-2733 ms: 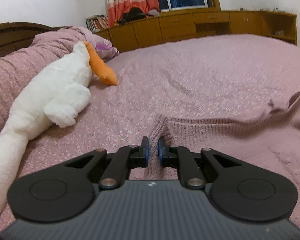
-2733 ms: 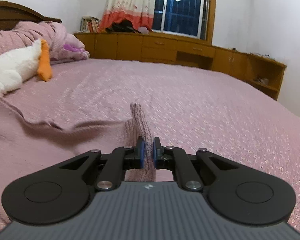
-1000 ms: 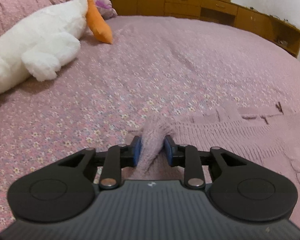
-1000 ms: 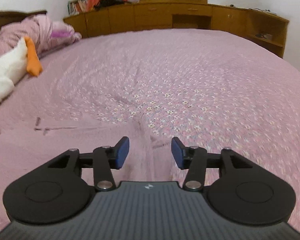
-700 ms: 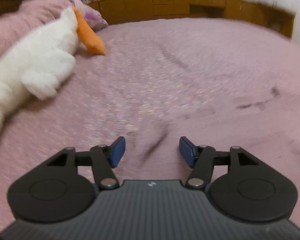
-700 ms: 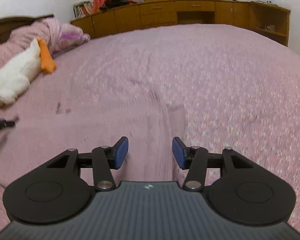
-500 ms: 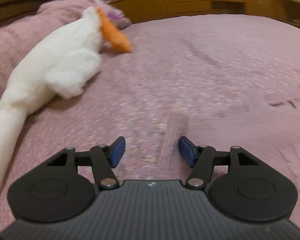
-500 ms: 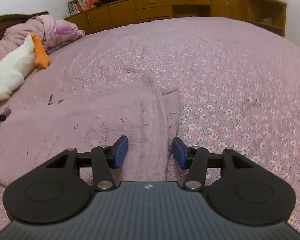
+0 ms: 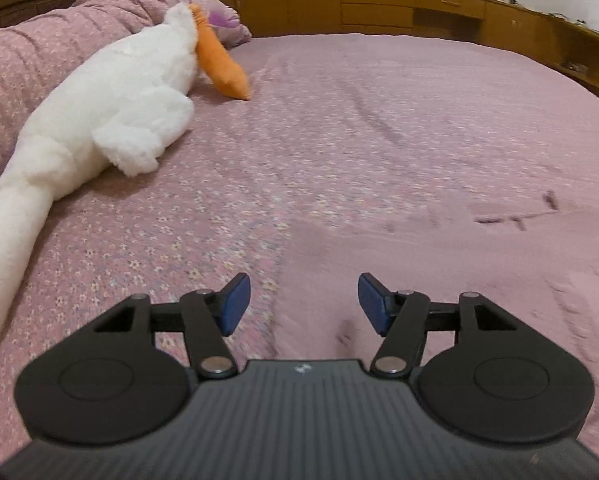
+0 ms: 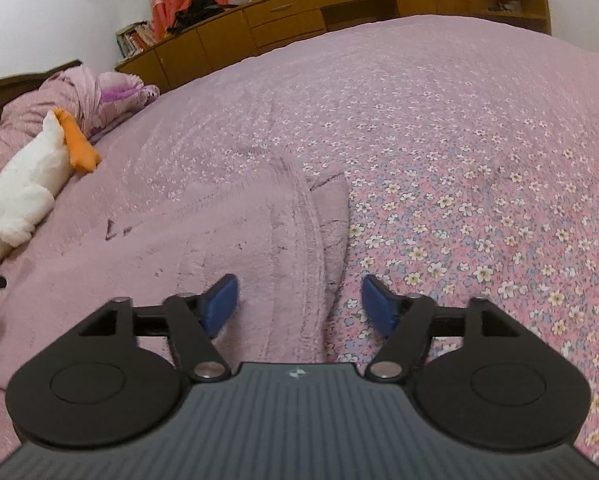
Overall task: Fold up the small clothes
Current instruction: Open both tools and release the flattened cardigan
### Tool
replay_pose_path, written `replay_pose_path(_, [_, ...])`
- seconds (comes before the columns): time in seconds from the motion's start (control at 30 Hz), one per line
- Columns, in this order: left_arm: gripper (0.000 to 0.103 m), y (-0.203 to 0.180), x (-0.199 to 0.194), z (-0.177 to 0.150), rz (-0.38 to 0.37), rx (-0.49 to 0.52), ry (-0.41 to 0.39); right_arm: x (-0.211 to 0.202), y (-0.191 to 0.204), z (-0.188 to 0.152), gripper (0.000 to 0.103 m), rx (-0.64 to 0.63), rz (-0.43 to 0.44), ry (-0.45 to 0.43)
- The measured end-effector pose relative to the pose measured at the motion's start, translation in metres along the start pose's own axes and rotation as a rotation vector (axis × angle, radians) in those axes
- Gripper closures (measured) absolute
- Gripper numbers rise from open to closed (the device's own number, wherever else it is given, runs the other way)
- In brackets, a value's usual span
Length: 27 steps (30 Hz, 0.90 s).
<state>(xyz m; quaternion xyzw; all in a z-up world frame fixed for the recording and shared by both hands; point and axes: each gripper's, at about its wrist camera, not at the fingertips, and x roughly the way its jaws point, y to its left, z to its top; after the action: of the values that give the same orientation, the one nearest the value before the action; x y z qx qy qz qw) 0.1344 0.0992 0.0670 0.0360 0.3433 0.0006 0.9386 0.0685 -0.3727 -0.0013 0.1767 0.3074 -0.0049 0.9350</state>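
On the flowered bedspread (image 10: 479,168) the pink knit garment (image 10: 219,248) lies flat, its right edge running between the spread, still-opening blue pads of the right gripper (image 10: 297,302), which press on nothing; the left gripper (image 9: 299,304) hangs with fingers apart over the garment's left edge, empty too. To fold well, I judge each gripper should pinch a hem corner cleanly, catching no bedspread, then lift both together. No container is in view.

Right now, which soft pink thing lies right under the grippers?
The fuzzy knitted sweater, plain with no flowers, unlike the floral bedspread or the bunched quilt at the headboard.
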Motion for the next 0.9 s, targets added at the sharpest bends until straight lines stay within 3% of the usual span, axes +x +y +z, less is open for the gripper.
replay_pose_path(0.23, [0.041,-0.018,-0.036,-0.012,-0.029,-0.021,0.030,-0.026,-0.002,-0.003,0.014,0.069,0.046,-0.038])
replay_pose_path(0.47, [0.041,-0.032,-0.057,-0.033,-0.047,-0.044,0.082,-0.045,-0.008,-0.011,0.013,0.107,0.052,-0.051])
replay_pose_path(0.9, [0.041,-0.053,-0.065,-0.066,-0.076,-0.109,0.162,-0.039,-0.019,-0.009,0.012,0.171,0.110,0.015])
